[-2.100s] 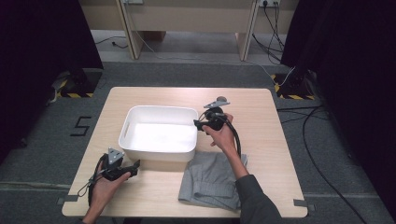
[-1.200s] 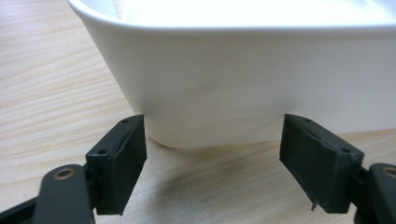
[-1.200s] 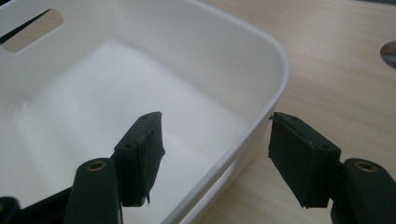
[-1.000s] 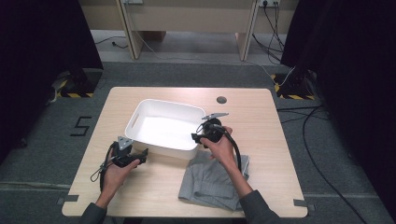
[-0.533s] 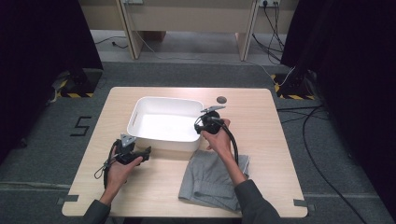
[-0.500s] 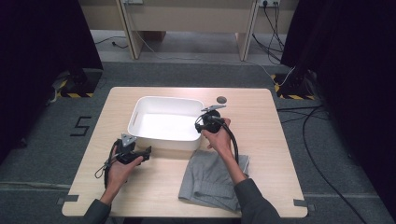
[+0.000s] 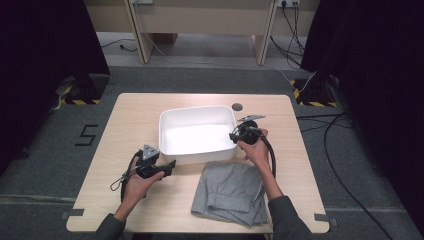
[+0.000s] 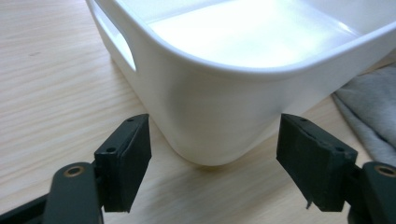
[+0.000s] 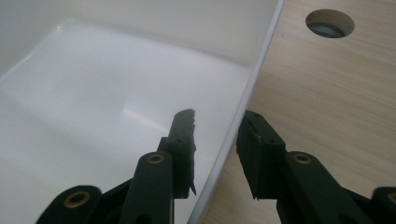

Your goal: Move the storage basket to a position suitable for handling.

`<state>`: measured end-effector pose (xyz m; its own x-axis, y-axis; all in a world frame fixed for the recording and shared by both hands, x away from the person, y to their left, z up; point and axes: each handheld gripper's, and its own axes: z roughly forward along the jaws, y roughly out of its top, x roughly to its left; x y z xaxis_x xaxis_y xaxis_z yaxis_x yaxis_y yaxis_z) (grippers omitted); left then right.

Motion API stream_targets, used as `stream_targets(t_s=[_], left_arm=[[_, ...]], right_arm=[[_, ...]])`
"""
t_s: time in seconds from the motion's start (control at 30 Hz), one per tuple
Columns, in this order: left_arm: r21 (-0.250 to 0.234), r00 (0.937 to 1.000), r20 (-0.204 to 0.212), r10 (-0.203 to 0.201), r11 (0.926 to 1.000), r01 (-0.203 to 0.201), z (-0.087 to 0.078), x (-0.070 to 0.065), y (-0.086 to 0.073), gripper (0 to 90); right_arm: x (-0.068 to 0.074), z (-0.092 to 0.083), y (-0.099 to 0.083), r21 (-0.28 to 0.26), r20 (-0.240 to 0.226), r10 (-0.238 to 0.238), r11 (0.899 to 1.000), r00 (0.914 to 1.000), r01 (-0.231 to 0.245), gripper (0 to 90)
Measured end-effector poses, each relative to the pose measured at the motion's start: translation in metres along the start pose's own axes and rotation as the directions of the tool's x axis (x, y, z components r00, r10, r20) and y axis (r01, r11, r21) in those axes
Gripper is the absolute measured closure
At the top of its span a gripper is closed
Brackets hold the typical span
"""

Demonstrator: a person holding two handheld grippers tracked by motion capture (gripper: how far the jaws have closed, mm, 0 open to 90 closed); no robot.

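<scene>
Since the earlier frames we have slid the white tub (image 7: 197,134) away from the table's near left toward its middle, and both our hands have followed it. Our right gripper (image 7: 235,136) straddles the tub's right rim, one jaw inside and one outside; its jaws have just been closing on that wall, and the right gripper view leaves a sliver of gap at the outer pad, so we cannot tell whether the rim (image 9: 243,107) is truly pinched. Our left gripper (image 7: 171,164) stands released, its jaws narrowing a little but spread wide either side of the tub's near left corner (image 8: 210,116) without touching it. We count one tub, one grey cloth (image 7: 230,192), two grippers. The cloth lies just in front of the tub, its near edge hidden by our right sleeve. The right gripper view alone shows the round cable hole (image 9: 329,23) closely; the left gripper view catches a corner of cloth (image 8: 373,112).
</scene>
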<state>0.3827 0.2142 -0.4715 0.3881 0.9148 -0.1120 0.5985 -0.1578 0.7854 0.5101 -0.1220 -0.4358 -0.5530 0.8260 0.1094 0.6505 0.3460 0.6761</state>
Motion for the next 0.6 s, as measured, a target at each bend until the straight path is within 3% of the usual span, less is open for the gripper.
stream_targets(t_s=[0.17, 0.33, 0.43, 0.6], left_arm=[[0.001, 0.9994, 0.011, 0.033, 0.9995, -0.033, 0.002, -0.011, 0.002, 28.3], [-0.012, 0.9998, -0.001, 0.020, 0.9997, -0.020, 0.005, -0.009, 0.008, 29.1], [-0.014, 0.9998, 0.020, -0.006, 0.9999, 0.006, 0.011, -0.009, 0.012, 31.9], [-0.006, 0.9996, 0.027, -0.001, 1.0000, 0.001, 0.016, -0.014, 0.012, 32.3]], right_arm=[[-0.004, -0.010, -0.006, -0.001, 0.000, -0.020, 1.000, 0.9998, 0.020, 68.4], [-0.005, -0.022, -0.015, -0.001, 0.005, -0.018, 1.000, 0.9998, 0.018, 64.6], [-0.007, -0.026, -0.018, -0.008, 0.013, -0.010, 1.000, 0.9999, 0.010, 62.4], [-0.013, -0.029, -0.020, -0.011, 0.020, 0.003, 1.000, 0.9998, -0.002, 62.5]])
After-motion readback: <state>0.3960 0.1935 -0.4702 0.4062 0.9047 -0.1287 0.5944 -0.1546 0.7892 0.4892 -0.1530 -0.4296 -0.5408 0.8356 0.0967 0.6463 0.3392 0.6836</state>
